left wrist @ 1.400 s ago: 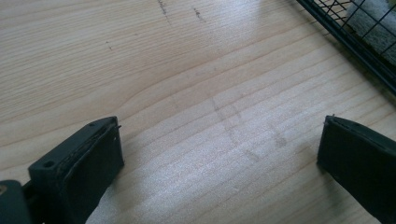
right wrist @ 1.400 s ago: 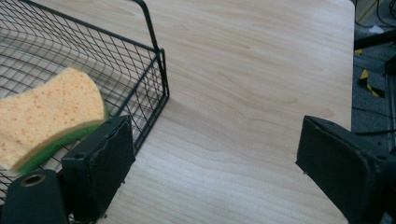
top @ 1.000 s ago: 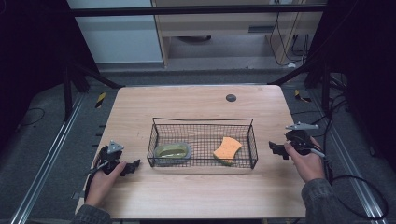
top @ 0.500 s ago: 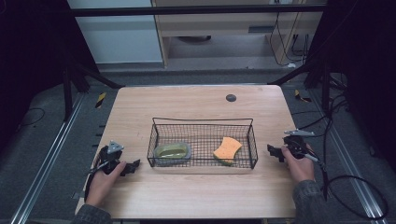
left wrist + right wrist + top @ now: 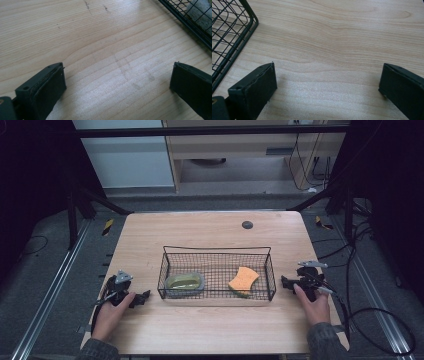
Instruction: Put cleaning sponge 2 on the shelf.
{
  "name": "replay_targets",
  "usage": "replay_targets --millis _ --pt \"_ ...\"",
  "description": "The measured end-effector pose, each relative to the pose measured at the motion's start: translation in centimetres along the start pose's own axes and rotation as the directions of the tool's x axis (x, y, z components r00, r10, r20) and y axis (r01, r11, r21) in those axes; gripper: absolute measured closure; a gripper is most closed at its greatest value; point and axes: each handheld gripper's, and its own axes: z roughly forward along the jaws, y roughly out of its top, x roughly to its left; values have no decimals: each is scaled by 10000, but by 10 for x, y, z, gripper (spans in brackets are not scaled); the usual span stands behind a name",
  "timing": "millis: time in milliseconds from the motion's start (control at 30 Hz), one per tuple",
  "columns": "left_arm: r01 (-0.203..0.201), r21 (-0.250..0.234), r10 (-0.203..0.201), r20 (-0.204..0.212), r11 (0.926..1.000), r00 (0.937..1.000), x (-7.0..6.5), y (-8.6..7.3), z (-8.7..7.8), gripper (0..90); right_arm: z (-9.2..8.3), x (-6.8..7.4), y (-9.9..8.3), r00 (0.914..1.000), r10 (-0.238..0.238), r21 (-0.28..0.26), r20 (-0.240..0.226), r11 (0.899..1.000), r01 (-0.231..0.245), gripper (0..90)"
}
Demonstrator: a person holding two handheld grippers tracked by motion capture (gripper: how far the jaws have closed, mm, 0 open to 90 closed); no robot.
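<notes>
A black wire basket (image 5: 218, 251) stands mid-table. Inside it a green-and-grey sponge (image 5: 184, 282) lies at the left end and an orange sponge (image 5: 243, 280) leans at the right end. My left gripper (image 5: 145, 295) rests on the table just left of the basket, open, with bare wood between its jaws (image 5: 117, 80). My right gripper (image 5: 284, 282) sits low at the table's right edge, pointing at the basket's right end. Its jaws have just been opening and stand wide apart over bare wood (image 5: 327, 82). The basket corner (image 5: 252, 18) shows at upper left in the right gripper view.
A small dark round disc (image 5: 247, 224) is set into the wooden table (image 5: 210, 330) near its far edge. Cables (image 5: 380, 320) trail off the right side. Dark frame posts stand beside the table, and a cabinet lies beyond it.
My right hand has come down to the tabletop beside the basket's right end. The left hand and both sponges have stayed put.
</notes>
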Motion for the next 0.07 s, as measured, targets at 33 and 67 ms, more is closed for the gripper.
replay_targets --millis 33,67 --pt "-15 -3 15 10 10000 10000 0 0 0 0 -1 1 -1 9999 121 6 97 9999 -121 15" --pt "-15 -3 15 10 10000 10000 0 0 0 0 -1 3 -1 9997 196 10 155 9998 -197 15"
